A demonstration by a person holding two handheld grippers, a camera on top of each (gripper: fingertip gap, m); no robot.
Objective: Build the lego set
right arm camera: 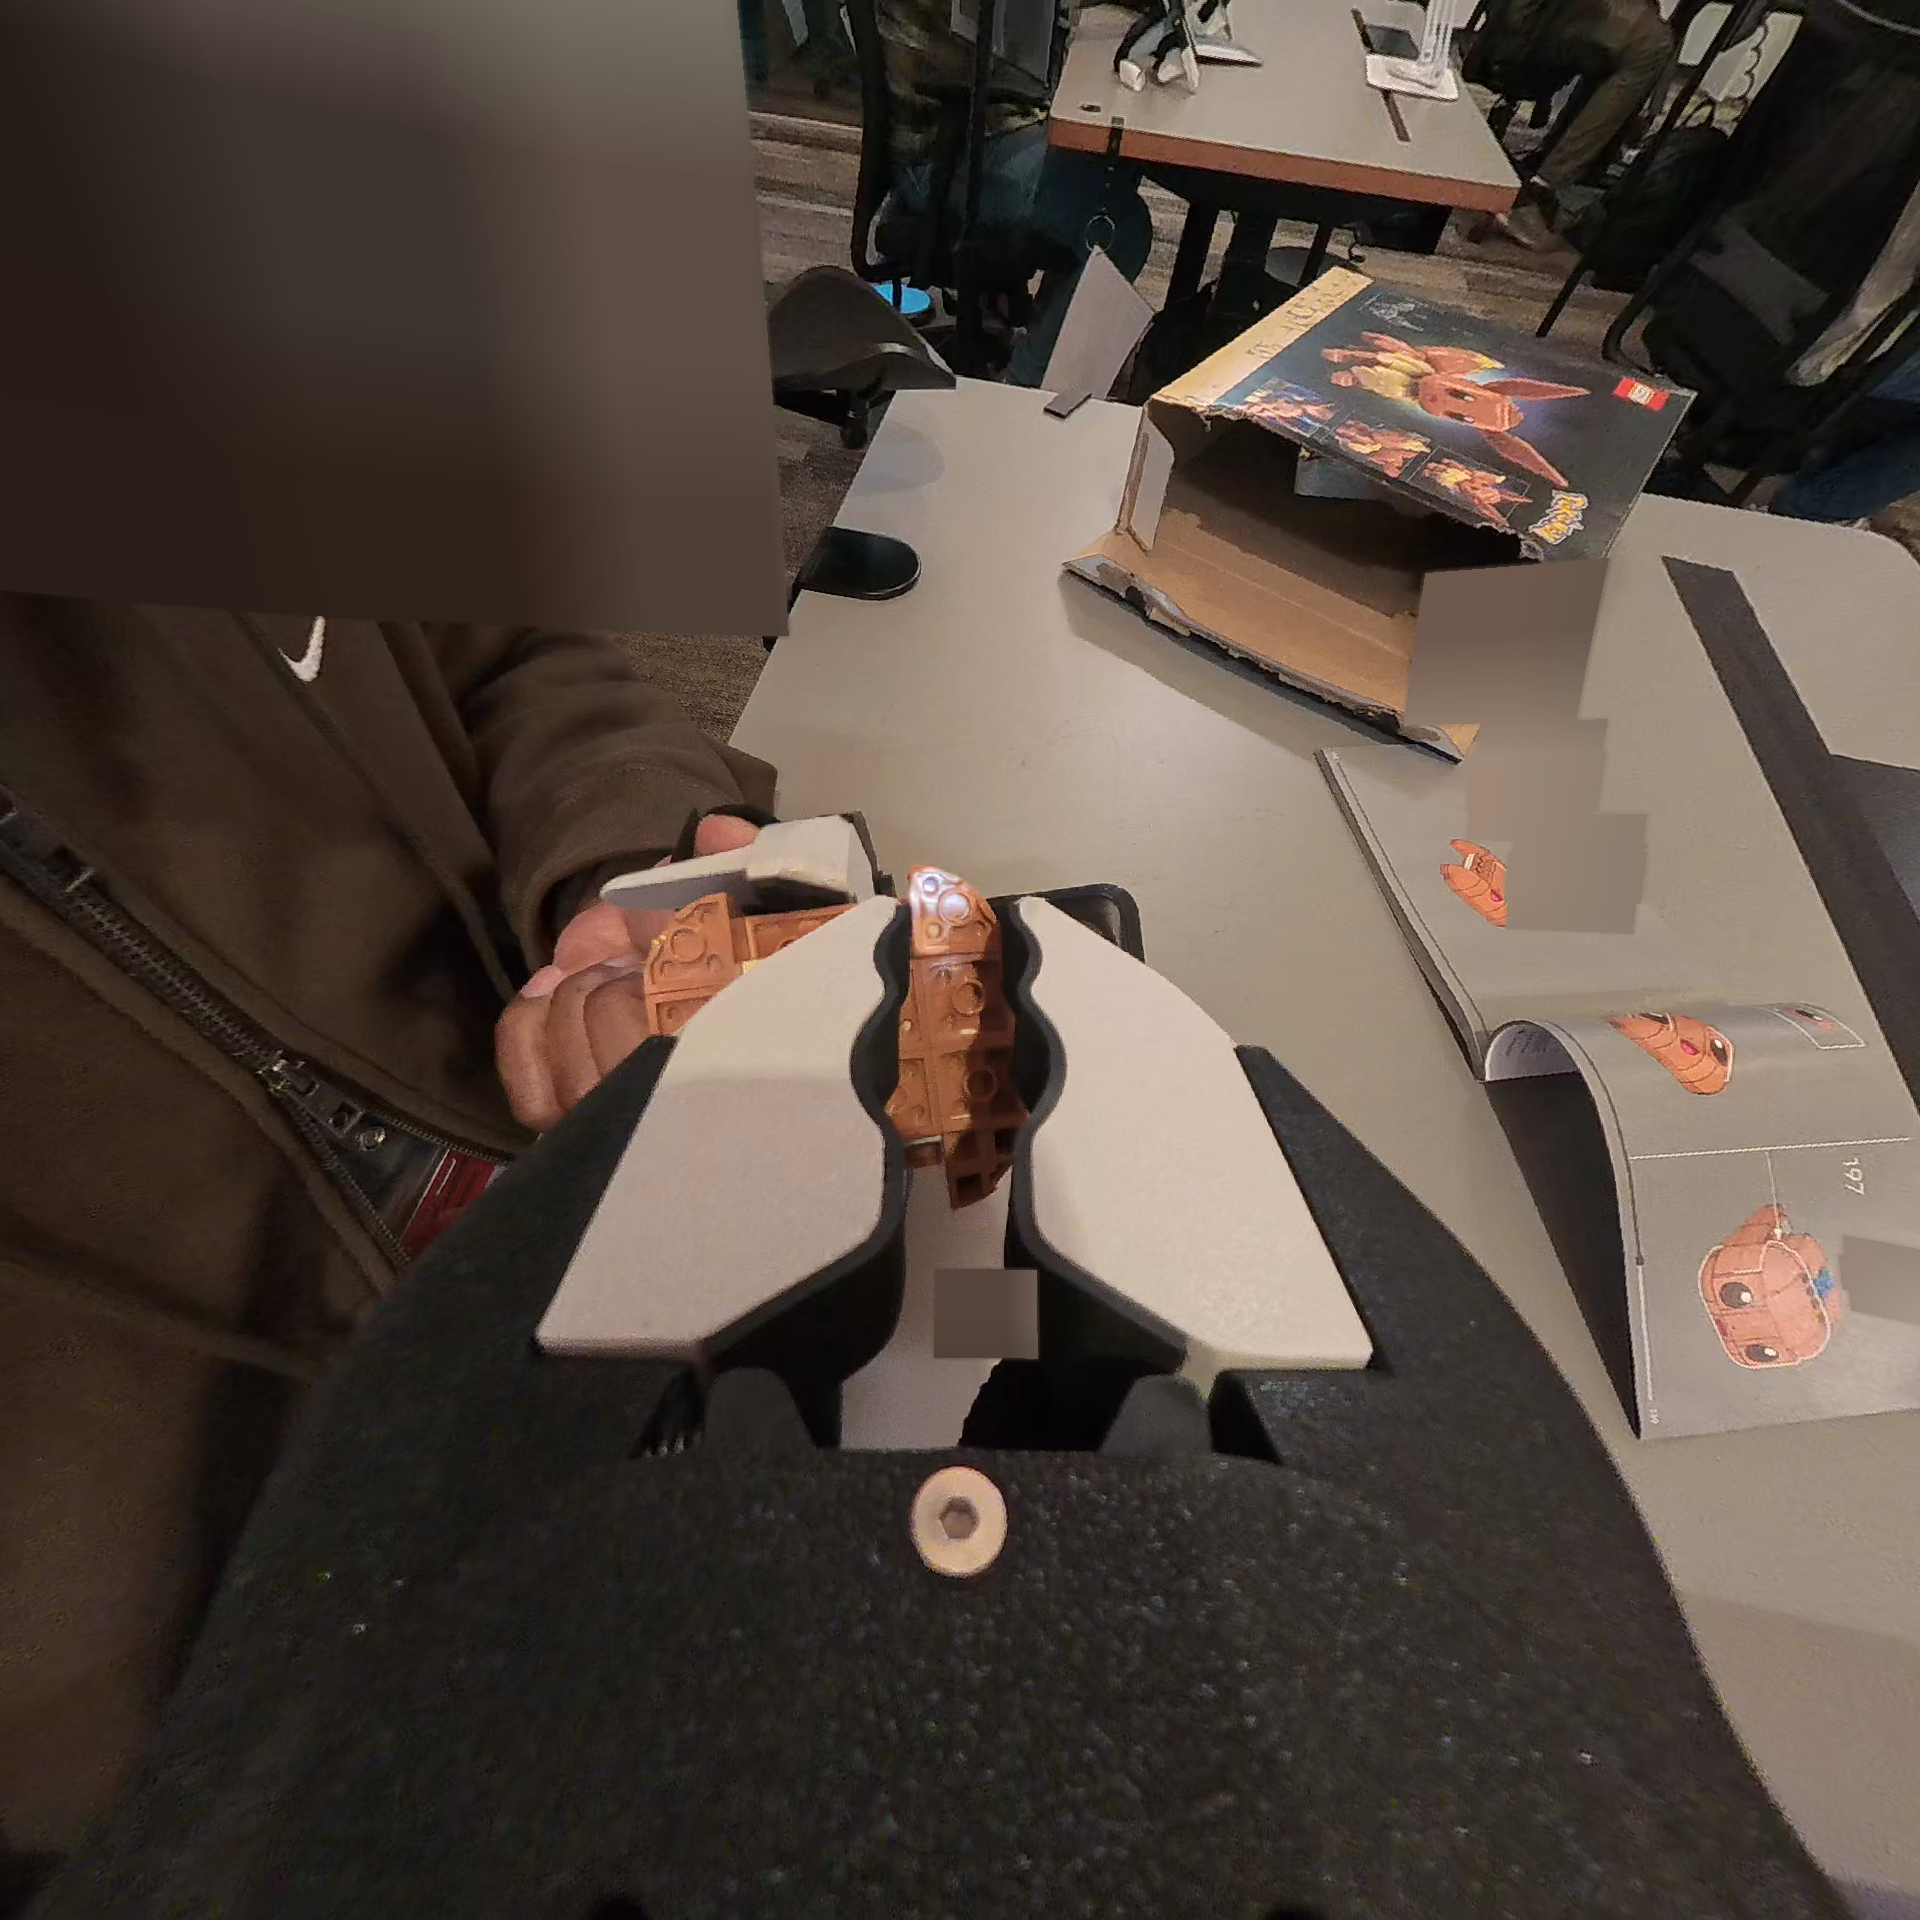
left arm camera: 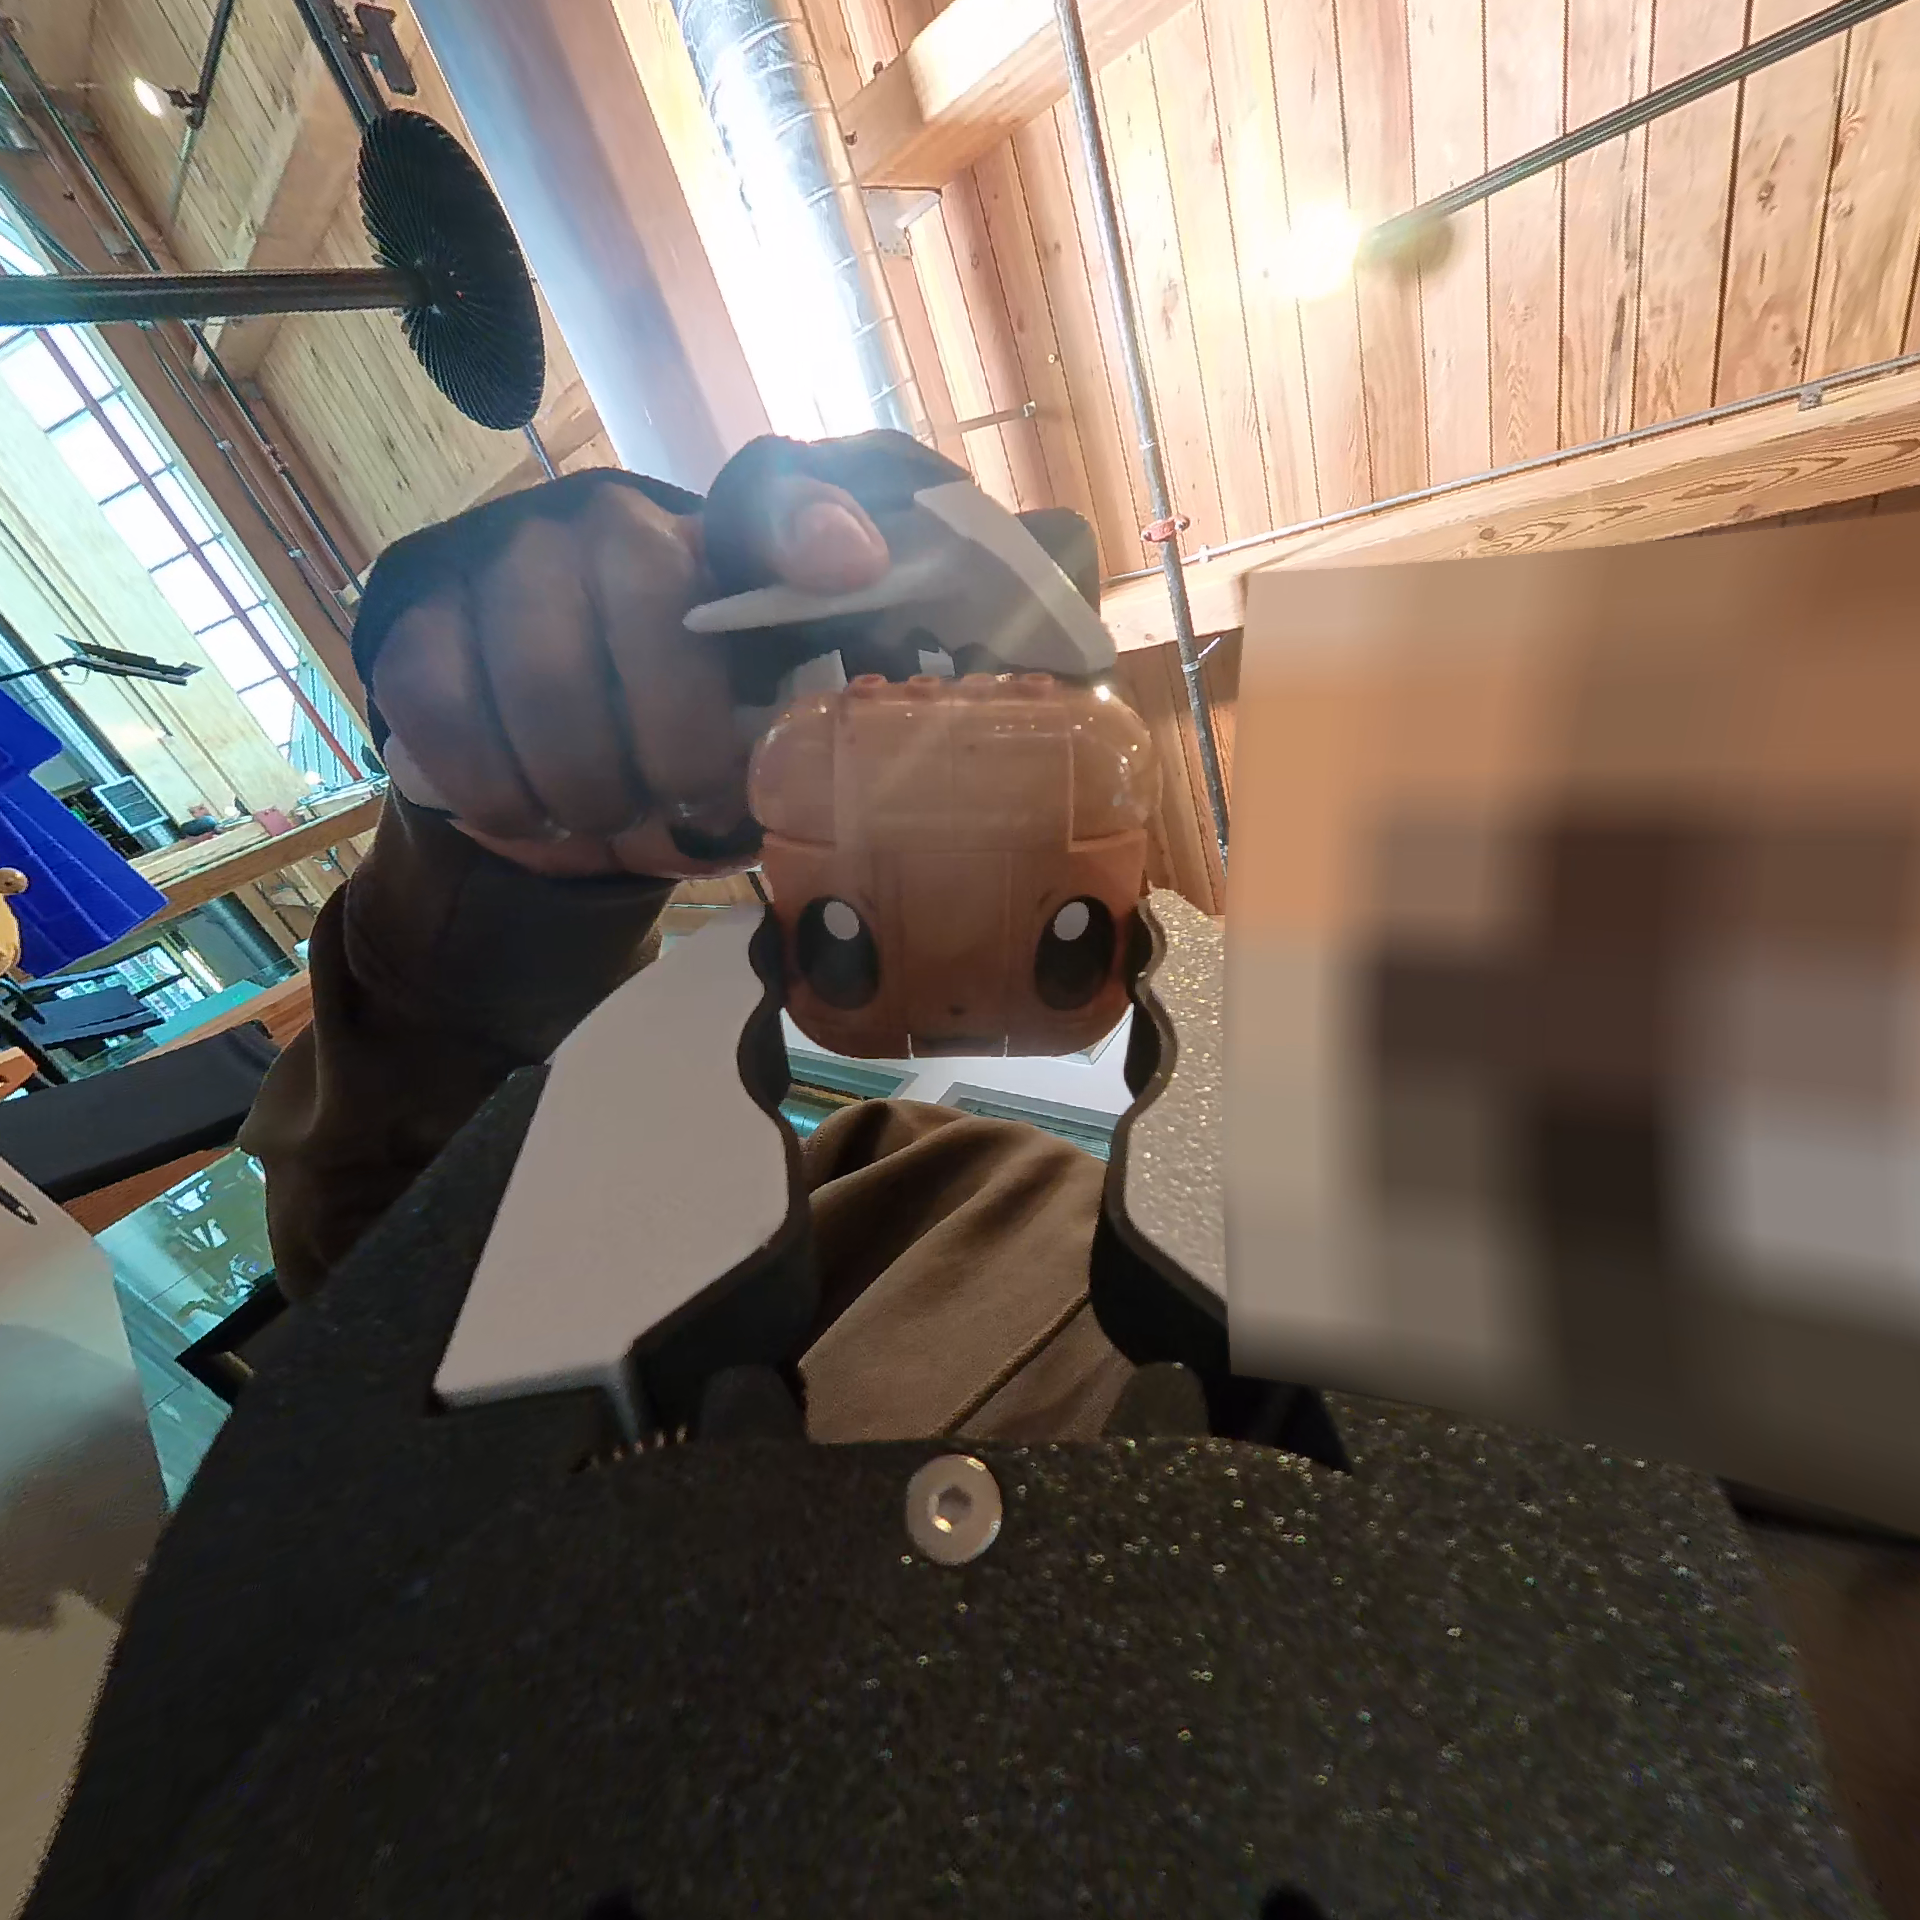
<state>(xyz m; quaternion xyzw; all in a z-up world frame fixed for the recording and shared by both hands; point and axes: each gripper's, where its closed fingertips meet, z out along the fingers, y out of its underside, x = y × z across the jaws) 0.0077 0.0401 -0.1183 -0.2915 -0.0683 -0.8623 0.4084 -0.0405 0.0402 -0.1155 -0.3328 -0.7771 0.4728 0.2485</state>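
Left gripper (left arm camera: 951,987) clamps the brown lego head (left arm camera: 951,868), raised at twelve o'clock. Right gripper (right arm camera: 951,940) pinches that head's (right arm camera: 951,1023) top edge. Manual (right arm camera: 1662,1122) lies open at three o'clock.

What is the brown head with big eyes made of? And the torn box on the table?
The brown head looks like hard, smooth plastic: it shines, has studs on top and seams between bricks. The box looks like cardboard: plain brown inside, ragged torn edges, a glossy printed outside.

right gripper (right arm camera: 951,1023) apparently clamping brown lego head (right arm camera: 956,1049)
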